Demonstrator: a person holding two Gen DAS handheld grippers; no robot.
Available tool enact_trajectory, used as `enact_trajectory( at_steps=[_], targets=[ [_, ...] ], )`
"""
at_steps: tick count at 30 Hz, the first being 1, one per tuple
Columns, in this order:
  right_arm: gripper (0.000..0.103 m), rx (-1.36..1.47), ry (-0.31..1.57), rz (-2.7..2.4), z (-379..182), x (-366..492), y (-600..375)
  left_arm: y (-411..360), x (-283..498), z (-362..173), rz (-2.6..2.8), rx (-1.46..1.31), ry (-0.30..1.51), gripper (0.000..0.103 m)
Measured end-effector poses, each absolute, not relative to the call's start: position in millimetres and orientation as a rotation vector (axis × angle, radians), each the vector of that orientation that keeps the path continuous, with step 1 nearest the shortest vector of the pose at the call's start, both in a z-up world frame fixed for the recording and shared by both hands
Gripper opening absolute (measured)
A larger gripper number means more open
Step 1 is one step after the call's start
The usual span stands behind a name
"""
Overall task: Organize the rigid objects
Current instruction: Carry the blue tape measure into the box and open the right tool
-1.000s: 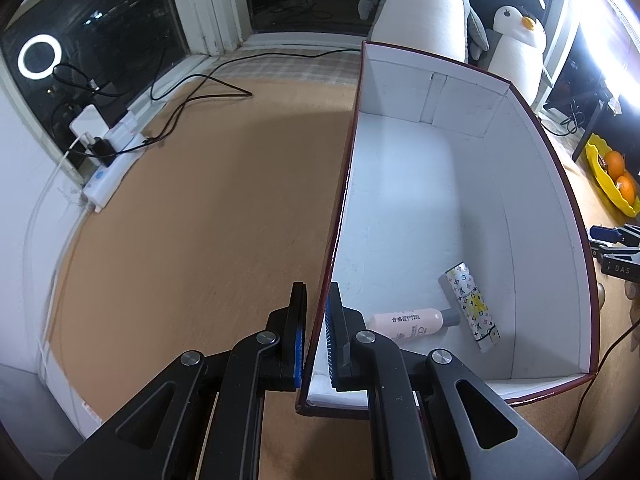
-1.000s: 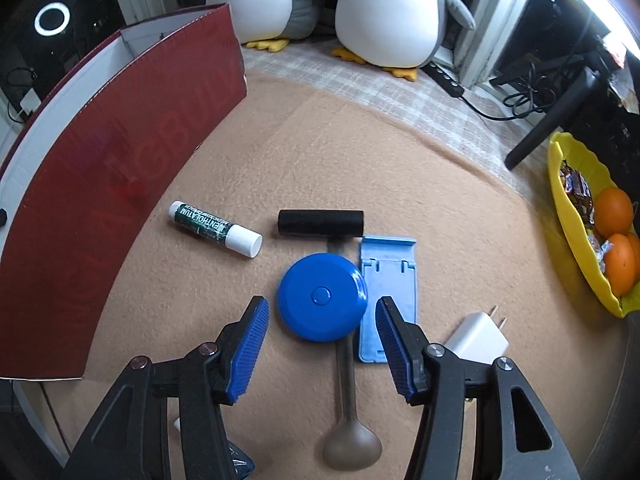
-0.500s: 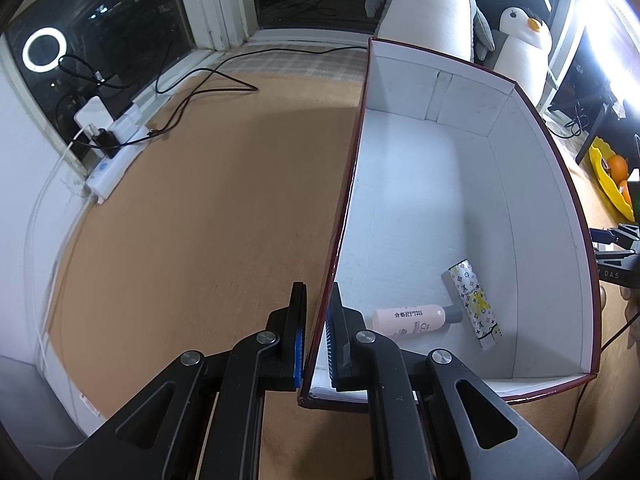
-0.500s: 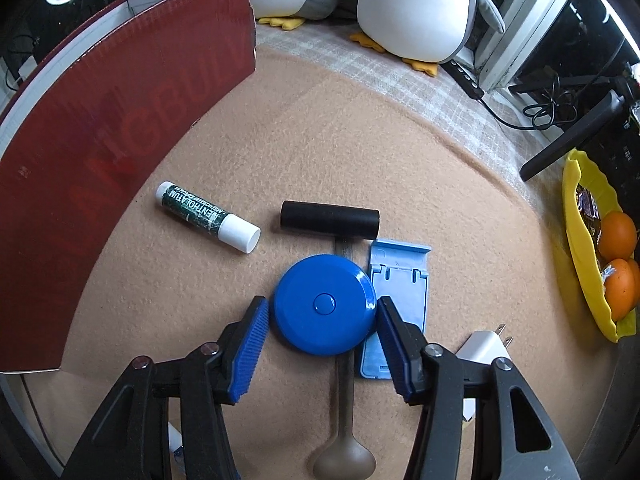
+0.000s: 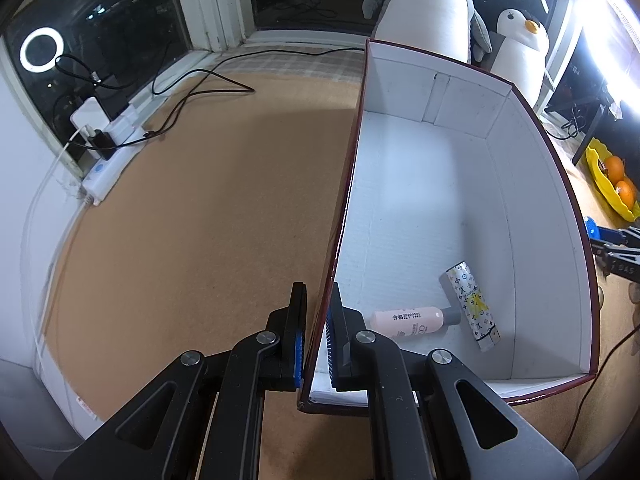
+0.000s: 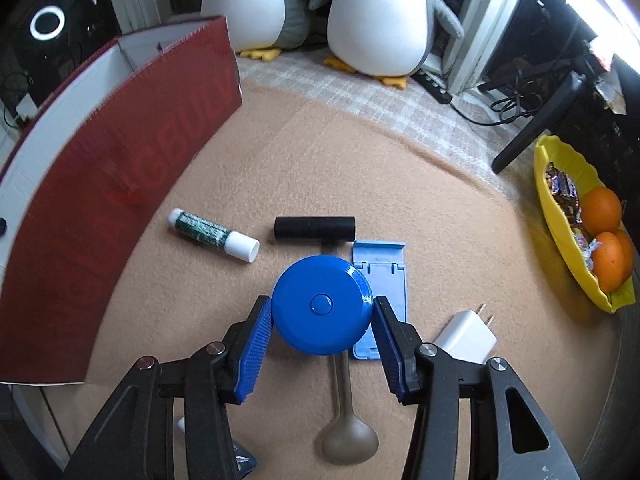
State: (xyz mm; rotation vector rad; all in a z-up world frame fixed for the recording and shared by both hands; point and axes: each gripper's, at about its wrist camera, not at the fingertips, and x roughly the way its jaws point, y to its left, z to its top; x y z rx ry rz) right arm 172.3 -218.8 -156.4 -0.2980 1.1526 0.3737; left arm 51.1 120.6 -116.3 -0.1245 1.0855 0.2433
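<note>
My left gripper (image 5: 316, 328) is shut on the near left wall of the dark red box (image 5: 340, 216), one finger on each side. Inside the white box lie a pink bottle (image 5: 408, 320) and a patterned tube (image 5: 472, 308). My right gripper (image 6: 320, 332) is open, its blue pads on either side of the round blue tape measure (image 6: 322, 304) on the tan mat, close to it or touching. Beyond lie a green-and-white stick (image 6: 212, 234), a black roller (image 6: 314, 228), a light blue stand (image 6: 382, 280), a brown spoon (image 6: 348, 436) and a white charger (image 6: 466, 336).
The red box wall (image 6: 112, 200) stands left of the right gripper. A yellow bowl (image 6: 560, 220) with oranges sits at the right. Two plush penguins (image 6: 376, 16) stand at the back. A power strip (image 5: 108, 160) and cables lie at the far left.
My right gripper has moved forward and down so that the blue tape measure now sits between its fingers. The left gripper keeps its hold on the box wall.
</note>
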Motion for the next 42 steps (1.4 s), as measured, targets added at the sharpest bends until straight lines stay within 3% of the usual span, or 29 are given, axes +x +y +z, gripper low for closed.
enact_trajectory(
  at_steps=[17,42],
  targets=[
    [0.046,-0.226,0.993,0.467,-65.7,121.0,-165.9,125.3,57.7,-113.6,0.185,-0.124,1.054,0.008],
    [0.046,-0.236,0.989,0.564,-63.2,93.9,-64.6,131.6,62.6,-117.3,0.118,-0.138,1.042,0.008]
  ],
)
